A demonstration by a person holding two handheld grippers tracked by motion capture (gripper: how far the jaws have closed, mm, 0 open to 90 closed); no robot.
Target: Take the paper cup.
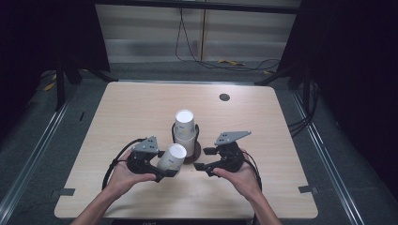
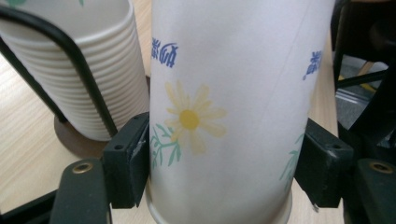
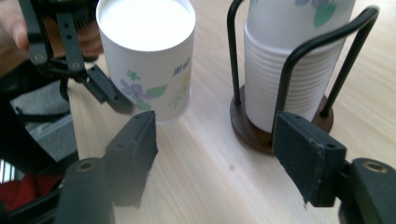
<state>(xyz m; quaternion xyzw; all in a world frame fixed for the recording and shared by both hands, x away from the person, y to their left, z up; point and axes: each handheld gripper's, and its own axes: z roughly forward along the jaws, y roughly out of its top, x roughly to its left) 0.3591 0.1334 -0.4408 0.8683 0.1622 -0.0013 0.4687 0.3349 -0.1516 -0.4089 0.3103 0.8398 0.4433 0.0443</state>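
A white paper cup point(image 1: 171, 157) with a flower print is clamped between the jaws of my left gripper point(image 1: 167, 164), just left of the cup holder. It leans, and its round white end faces up. In the left gripper view both pads press the cup point(image 2: 224, 107) on its sides. A stack of the same cups point(image 1: 185, 129) stands in a black wire holder point(image 3: 299, 56) on a round brown base point(image 3: 247, 128). My right gripper point(image 1: 202, 159) is to the right of the holder, open, with bare table between its jaws point(image 3: 217, 158).
The light wooden table point(image 1: 141, 108) has a dark round cable hole point(image 1: 224, 97) at the back right. Cables point(image 1: 225, 63) lie on the floor beyond the far edge. Dark curtains hang at both sides.
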